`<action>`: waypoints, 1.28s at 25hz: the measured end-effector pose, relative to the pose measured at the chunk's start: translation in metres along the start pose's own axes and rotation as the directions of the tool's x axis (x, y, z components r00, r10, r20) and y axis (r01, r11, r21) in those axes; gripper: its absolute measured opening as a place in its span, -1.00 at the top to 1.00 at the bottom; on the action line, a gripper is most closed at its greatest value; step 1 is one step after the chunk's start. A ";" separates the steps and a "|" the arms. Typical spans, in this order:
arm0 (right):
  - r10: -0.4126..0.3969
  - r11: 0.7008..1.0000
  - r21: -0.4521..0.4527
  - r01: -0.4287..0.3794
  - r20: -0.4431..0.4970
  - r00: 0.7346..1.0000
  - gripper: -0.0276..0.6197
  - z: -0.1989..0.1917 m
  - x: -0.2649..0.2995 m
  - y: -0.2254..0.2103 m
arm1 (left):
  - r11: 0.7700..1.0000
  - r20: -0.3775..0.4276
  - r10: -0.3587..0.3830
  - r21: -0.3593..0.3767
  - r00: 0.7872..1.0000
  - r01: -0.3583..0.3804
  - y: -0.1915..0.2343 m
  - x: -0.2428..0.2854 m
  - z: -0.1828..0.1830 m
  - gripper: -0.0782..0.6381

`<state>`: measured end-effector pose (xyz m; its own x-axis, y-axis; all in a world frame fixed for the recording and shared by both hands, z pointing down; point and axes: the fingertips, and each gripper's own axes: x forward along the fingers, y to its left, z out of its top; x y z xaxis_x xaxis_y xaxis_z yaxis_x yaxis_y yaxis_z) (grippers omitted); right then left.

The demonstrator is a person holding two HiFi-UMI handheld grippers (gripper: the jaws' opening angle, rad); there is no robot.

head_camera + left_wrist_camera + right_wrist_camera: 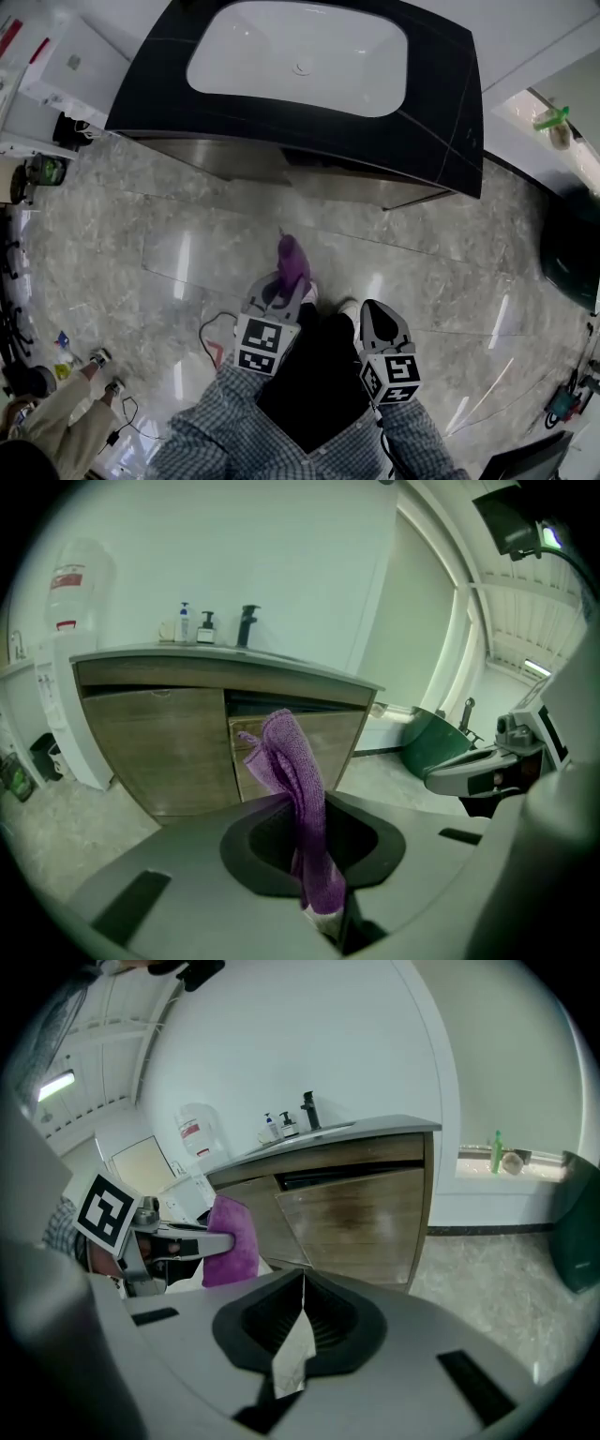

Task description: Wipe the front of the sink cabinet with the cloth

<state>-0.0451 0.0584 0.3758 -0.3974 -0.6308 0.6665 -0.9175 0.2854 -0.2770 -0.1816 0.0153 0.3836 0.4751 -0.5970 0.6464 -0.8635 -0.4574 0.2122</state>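
In the head view, the sink cabinet [234,161] stands ahead, and its black worktop [441,103] carries a white basin [300,56]. Short of the cabinet's front, over the marble floor [141,234], the left claw [284,295] is clamped on a purple cloth [292,261]. The cloth sticks out toward the cabinet without touching it. The right claw [377,317] hangs about as far back from the cabinet.

In the left gripper view, the cloth rises as a folded strip from between jaws pressed onto it. It is in front of the cabinet's wooden doors and apart from them. A black tap [247,625] and two bottles [195,625] stand on the cabinet's worktop.

In the right gripper view, the jaws meet in a tight seam with nothing between them and point at the cabinet's front. The left claw and cloth show toward the cabinet's left end.
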 end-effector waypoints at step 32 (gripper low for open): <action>0.052 0.994 0.097 -0.046 -0.059 0.997 0.86 -0.062 0.060 -0.081 | 0.897 0.125 0.417 0.105 0.900 -0.430 0.147 0.114 0.082 0.63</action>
<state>0.0062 0.0425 0.4815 -0.4430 -0.5717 0.6906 -0.8954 0.2431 -0.3731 -0.2404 -0.1742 0.4284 0.0888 -0.8107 0.5787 -0.9610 -0.2225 -0.1642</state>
